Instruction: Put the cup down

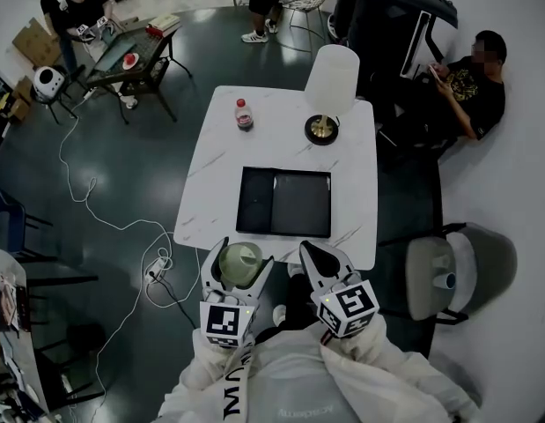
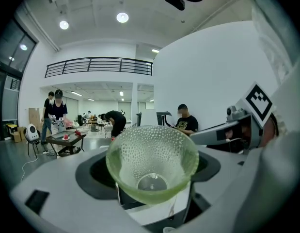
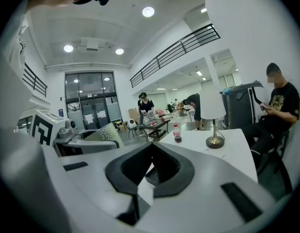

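A pale green, bumpy glass cup [image 1: 239, 262] sits upright between the jaws of my left gripper [image 1: 240, 256], which is shut on it. It hangs just off the near edge of the white marble table [image 1: 219, 161]. In the left gripper view the cup [image 2: 152, 161] fills the middle, mouth toward the camera. To the right of it, my right gripper [image 1: 313, 253] is shut with nothing in it. Its dark pads [image 3: 162, 171] meet in the right gripper view. The cup [image 3: 104, 132] also shows there at the left.
On the table lie a black tray [image 1: 285, 203] near the front, a white-shaded lamp [image 1: 329, 91] and a small bottle [image 1: 244, 115] at the back. A grey chair [image 1: 448, 276] stands to the right, a seated person [image 1: 470, 82] beyond it. Cables [image 1: 122, 227] run over the floor at the left.
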{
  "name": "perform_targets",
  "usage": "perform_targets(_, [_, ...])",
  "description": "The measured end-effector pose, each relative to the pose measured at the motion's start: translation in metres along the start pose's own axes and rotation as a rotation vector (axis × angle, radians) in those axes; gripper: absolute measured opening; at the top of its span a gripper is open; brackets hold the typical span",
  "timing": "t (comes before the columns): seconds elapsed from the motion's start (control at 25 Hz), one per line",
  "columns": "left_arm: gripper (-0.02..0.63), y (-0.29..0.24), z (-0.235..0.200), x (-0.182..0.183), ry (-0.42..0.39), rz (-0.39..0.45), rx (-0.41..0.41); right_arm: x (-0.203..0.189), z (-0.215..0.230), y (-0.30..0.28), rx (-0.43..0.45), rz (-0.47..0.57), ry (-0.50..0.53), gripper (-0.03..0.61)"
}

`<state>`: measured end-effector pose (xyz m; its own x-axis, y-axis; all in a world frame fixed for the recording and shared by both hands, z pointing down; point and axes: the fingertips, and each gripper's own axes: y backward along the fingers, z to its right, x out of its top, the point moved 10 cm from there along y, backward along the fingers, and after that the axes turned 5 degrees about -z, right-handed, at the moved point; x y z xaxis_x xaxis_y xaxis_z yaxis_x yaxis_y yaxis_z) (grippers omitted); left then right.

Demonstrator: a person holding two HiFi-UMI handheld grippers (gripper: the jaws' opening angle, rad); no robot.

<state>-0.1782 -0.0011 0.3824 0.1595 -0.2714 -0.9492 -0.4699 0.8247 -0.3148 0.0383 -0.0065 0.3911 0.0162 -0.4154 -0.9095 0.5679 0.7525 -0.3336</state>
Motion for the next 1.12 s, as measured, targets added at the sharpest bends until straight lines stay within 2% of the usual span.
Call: perform_targets(1.12, [0.408, -0.129, -0.061, 0.004, 0.019, -0.048, 0.020, 0.019, 0.086, -0.095, -0.006, -0.061, -0.025, 0.005])
